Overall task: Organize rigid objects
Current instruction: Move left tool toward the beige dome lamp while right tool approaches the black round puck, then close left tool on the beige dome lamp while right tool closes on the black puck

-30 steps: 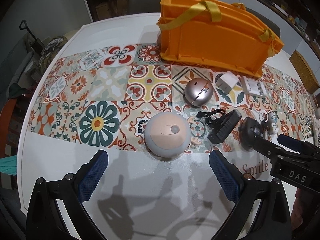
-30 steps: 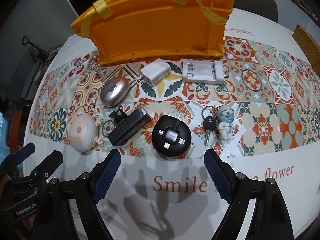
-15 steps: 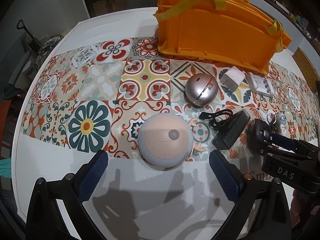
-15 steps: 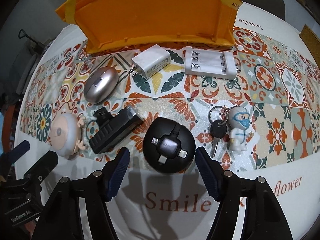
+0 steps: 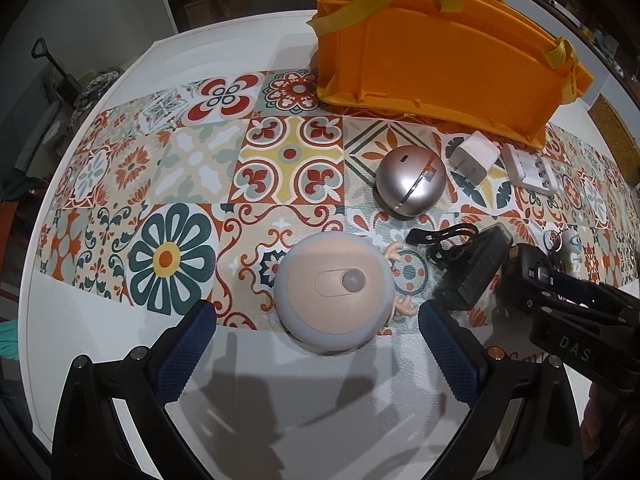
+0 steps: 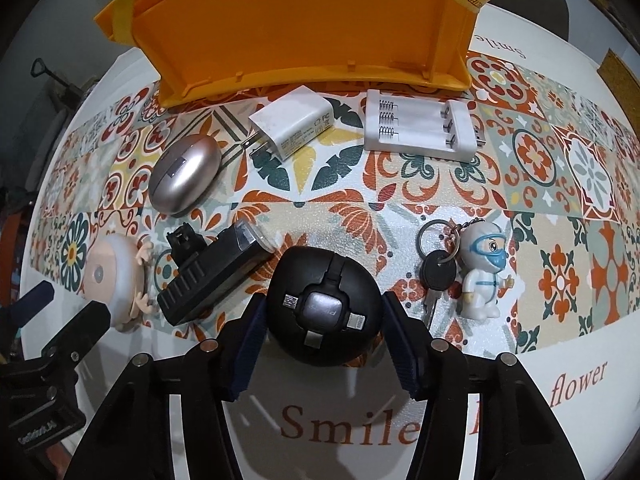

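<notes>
1. Table [image 5: 120, 360]: white top, laid with a patterned tile runner [image 5: 192, 168]; red lettering is printed along the lower part of the right wrist view.
2. Orange bin [image 6: 304, 28]: fitted with yellow straps; it is stood at the top of both views, behind all the smaller items.
3. Left tool [image 5: 318, 342]: seen at the bottom of the left wrist view, jaws set wide; nothing is held. The round peach-and-grey gadget [image 5: 334, 294] is placed just above the gap between the blue pads, untouched.
4. Right tool [image 6: 322, 334]: seen at lower centre of the right wrist view; its jaws have just been closing. The round black cable reel [image 6: 323, 307] is flanked by both pads; whether the pads press on it cannot be told.
5. Black ribbed device [image 6: 212, 276]: laid left of the reel, tilted, between it and the peach gadget.
6. Silver egg-shaped case [image 6: 184, 174]: placed at upper left of the right wrist view, near the bin.
7. White battery holder [image 6: 424, 126]: laid at upper right of centre, just below the bin.
8. White plug adapter [image 6: 292, 122]: laid between the silver case and the battery holder.
9. Astronaut figure keyring [image 6: 482, 272]: stood right of the reel, with a black-headed key [image 6: 438, 276] beside it.
</notes>
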A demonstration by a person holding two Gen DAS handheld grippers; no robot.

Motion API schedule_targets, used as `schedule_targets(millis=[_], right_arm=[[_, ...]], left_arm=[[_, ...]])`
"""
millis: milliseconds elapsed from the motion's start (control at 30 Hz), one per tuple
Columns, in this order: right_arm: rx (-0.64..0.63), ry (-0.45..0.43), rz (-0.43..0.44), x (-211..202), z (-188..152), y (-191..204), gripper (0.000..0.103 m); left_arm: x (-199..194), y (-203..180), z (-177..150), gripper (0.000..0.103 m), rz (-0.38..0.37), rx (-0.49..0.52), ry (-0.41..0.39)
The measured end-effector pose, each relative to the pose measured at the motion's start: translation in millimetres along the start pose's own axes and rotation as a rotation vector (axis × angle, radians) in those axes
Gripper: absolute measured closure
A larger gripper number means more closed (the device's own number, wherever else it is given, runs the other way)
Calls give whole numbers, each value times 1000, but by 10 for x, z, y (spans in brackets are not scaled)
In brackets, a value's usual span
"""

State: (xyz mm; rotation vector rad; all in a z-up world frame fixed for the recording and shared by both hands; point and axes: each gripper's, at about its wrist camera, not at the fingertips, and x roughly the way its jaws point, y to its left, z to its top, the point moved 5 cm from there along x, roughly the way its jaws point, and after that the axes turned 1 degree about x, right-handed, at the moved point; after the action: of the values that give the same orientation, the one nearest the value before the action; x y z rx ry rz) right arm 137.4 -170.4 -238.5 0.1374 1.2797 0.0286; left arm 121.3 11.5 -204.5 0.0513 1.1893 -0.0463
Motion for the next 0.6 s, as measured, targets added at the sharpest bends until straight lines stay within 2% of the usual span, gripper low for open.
schedule_targets(millis=[333, 500, 600], right_arm=[[20, 17, 28, -52, -66, -37, 46], [18, 23, 27, -49, -68, -37, 46], [19, 23, 29, -51, -66, -32, 46]], left_arm=[[268, -38, 74, 1, 11, 15, 29], [361, -47, 106, 6, 5, -7, 39], [392, -60, 112, 15, -4, -17, 41]])
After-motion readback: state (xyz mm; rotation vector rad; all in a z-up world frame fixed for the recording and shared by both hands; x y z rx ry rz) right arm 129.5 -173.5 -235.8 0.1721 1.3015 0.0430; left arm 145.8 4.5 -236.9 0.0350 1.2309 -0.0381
